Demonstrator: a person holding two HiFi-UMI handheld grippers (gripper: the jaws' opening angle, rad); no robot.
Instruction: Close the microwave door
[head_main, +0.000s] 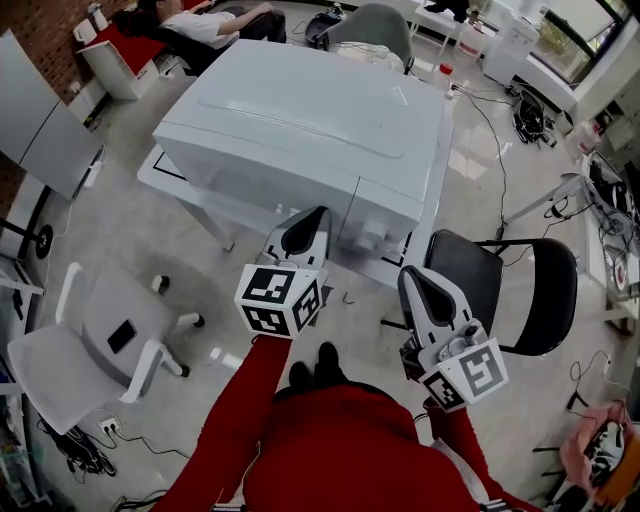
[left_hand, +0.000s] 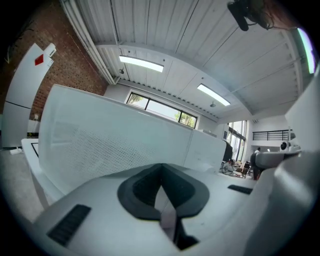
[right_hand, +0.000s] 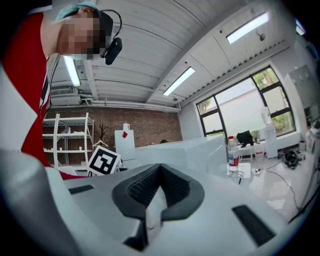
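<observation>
Microwave (head_main: 300, 120) stands on the table (head_main: 152, 172), its door looking flush shut. Left hand-held gripper (head_main: 305, 228) and right hand-held gripper (head_main: 421, 287) are near its front. Both have their jaws pressed together on nothing.

Floor: pale grey polished floor (head_main: 120, 240), with a tangle of black cables (head_main: 530, 118) lying at the far right.
Walls: red-brown brick wall (right_hand: 145, 127) at the far end of the room.
Ceiling: white ribbed panel ceiling (left_hand: 200, 30), sloping.
Light: long lit strip lamps (left_hand: 141, 62) set in the ceiling; daylight comes in from one side.
Windows: large dark-framed window (right_hand: 245, 102), bright, with greenery outside.
Furniture: white swivel chair with armrests (head_main: 70, 350) near left; black folding chair on a metal frame (head_main: 520, 290) near right; grey shell chair (head_main: 378, 25) farther off; white rectangular table (head_main: 160, 180) in the middle; white open metal shelving (right_hand: 65, 135) against the brick.
</observation>
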